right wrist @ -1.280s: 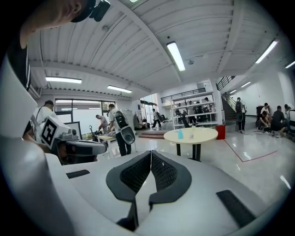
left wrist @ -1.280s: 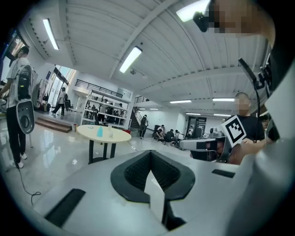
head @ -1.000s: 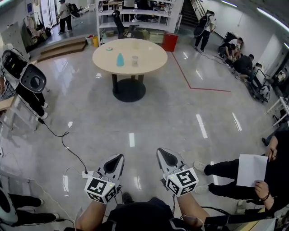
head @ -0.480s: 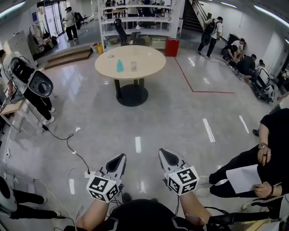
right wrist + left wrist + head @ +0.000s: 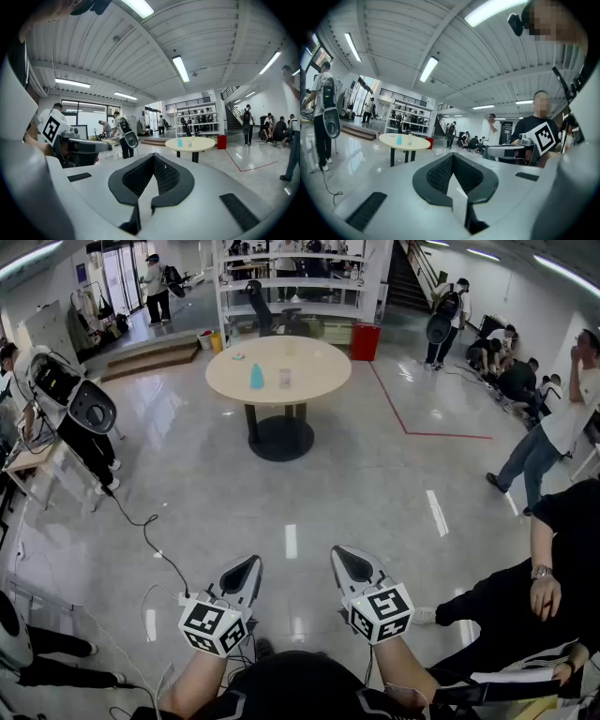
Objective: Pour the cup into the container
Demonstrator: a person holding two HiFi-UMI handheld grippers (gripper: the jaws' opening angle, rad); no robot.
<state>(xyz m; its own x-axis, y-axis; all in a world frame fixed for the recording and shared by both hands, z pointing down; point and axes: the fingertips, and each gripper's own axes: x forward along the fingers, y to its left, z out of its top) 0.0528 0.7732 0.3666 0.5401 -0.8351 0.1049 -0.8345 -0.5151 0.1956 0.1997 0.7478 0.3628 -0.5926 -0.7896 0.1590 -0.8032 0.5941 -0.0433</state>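
Observation:
A round beige table (image 5: 278, 371) stands far ahead across the shiny floor. On it are a blue cup (image 5: 256, 377) and a clear container (image 5: 285, 377) side by side. Both show small in the left gripper view, blue cup (image 5: 399, 139), and in the right gripper view, blue cup (image 5: 180, 142) and container (image 5: 190, 143). My left gripper (image 5: 241, 572) and right gripper (image 5: 351, 564) are held low near my body, both shut and empty, far from the table.
A white robot on a stand (image 5: 70, 404) is at the left with a cable (image 5: 150, 535) trailing over the floor. Shelving (image 5: 291, 287) and a red bin (image 5: 366, 341) stand behind the table. A person in black (image 5: 525, 587) sits at right; another walks at far right (image 5: 553, 437).
The view has drawn a little nearer the table. The person with paper at right has shifted down out of frame, and a walking person has come in at far right. Both grippers stay shut.

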